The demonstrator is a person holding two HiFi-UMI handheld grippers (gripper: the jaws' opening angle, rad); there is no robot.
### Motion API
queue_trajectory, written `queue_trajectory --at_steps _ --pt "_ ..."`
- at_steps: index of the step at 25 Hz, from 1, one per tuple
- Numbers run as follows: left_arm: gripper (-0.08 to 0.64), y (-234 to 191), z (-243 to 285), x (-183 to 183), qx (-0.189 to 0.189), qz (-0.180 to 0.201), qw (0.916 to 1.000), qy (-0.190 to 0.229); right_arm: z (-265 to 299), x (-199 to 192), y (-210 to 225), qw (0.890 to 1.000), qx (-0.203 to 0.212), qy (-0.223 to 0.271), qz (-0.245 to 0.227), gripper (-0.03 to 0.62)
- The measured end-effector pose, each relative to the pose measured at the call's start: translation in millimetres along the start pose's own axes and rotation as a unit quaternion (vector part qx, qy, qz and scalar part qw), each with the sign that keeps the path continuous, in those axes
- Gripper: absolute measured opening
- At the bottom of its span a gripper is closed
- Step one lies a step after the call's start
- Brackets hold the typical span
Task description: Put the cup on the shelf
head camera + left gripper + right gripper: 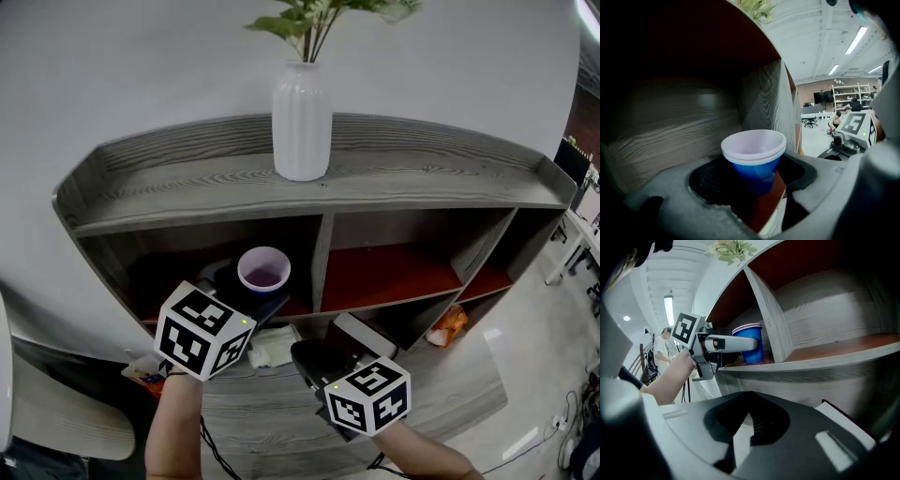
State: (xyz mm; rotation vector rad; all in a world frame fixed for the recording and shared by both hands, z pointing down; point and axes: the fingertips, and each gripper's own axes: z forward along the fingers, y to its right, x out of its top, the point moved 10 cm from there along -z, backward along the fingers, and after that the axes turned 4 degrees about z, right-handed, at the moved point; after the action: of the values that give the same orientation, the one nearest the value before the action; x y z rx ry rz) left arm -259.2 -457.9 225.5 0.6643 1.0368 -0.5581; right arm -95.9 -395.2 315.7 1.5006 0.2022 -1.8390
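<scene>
A blue paper cup with a white inside stands upright at the front edge of the red board in the left compartment of the grey wooden shelf. My left gripper reaches in around it. In the left gripper view the cup sits between the wide-spread jaws, with dark gaps at both sides. The right gripper view shows the cup on the board, with one left finger alongside it. My right gripper hangs lower, in front of the bottom shelf, shut on nothing.
A white ribbed vase with green leaves stands on the shelf top. The middle compartment has a bare red board. Papers, a flat box and an orange thing lie below. A person sits far off.
</scene>
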Motion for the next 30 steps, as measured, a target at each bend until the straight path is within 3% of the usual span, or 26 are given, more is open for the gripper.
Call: queue_trajectory --at_steps 4,10,17,24,30 --pt "0.314 -3 1 -2 0.002 0.006 0.9999 0.013 -1 0 2 1.000 -0.005 0.002 0.002 0.002" --pt "0.380 -7 -6 -3 0.045 0.006 0.9981 0.041 -7 -3 1 1.000 -0.003 0.005 0.001 0.002" --pt "0.383 4 -24 -10 0.091 -0.027 0.9919 0.085 -24 -9 4 1.000 -0.003 0.011 0.003 0.002" --pt "0.382 35 -46 -23 0.117 -0.039 0.9891 0.080 -48 -17 -2 1.000 0.008 0.019 0.002 0.002" --pt "0.351 80 -59 -38 0.106 -0.069 0.9882 0.087 -75 -26 -8 1.000 0.010 0.022 -0.001 0.002"
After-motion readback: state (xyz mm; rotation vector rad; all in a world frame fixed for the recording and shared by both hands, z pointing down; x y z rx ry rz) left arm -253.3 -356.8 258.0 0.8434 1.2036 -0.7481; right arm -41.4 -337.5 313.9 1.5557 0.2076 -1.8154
